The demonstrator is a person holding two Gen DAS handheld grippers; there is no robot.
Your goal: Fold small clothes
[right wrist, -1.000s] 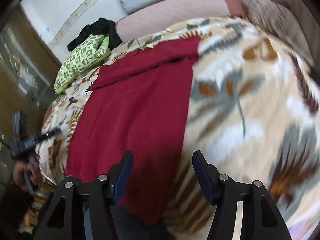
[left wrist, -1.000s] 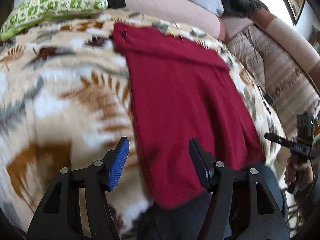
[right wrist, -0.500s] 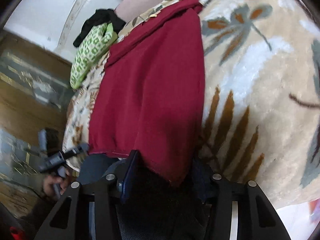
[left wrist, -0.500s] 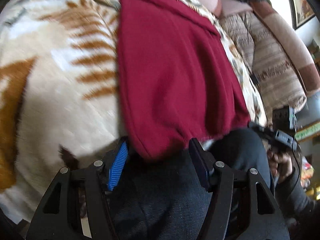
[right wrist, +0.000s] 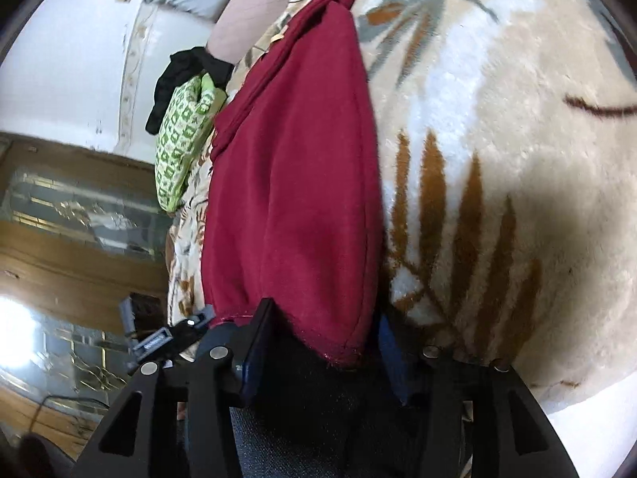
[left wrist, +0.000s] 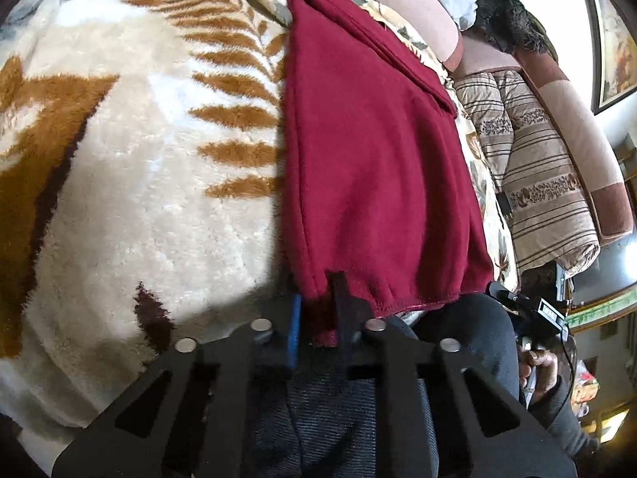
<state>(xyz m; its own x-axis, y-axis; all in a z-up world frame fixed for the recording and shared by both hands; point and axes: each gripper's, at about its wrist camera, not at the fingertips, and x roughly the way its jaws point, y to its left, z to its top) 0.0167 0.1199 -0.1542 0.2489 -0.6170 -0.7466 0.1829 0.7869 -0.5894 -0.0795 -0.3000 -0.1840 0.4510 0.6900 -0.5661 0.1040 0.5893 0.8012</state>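
A dark red garment (left wrist: pixel 378 167) lies stretched out on a cream blanket with brown leaf print (left wrist: pixel 139 199). It also shows in the right wrist view (right wrist: pixel 294 199). My left gripper (left wrist: pixel 316 310) is shut on the garment's near hem at its left corner. My right gripper (right wrist: pixel 322 342) stands around the hem's right corner, jaws still apart with the cloth between them. The right gripper also shows in the left wrist view (left wrist: pixel 529 310), and the left gripper in the right wrist view (right wrist: pixel 167 334).
A green patterned pillow (right wrist: pixel 179 147) and a black cloth (right wrist: pixel 183 75) lie at the far end of the bed. A striped quilt (left wrist: pixel 533 183) lies beside the blanket. The person's dark trousers (left wrist: pixel 350 422) are just below the hem.
Both grippers moved down to the garment's near hem. The left gripper closed on the hem corner; the right gripper's jaws came around the other corner.
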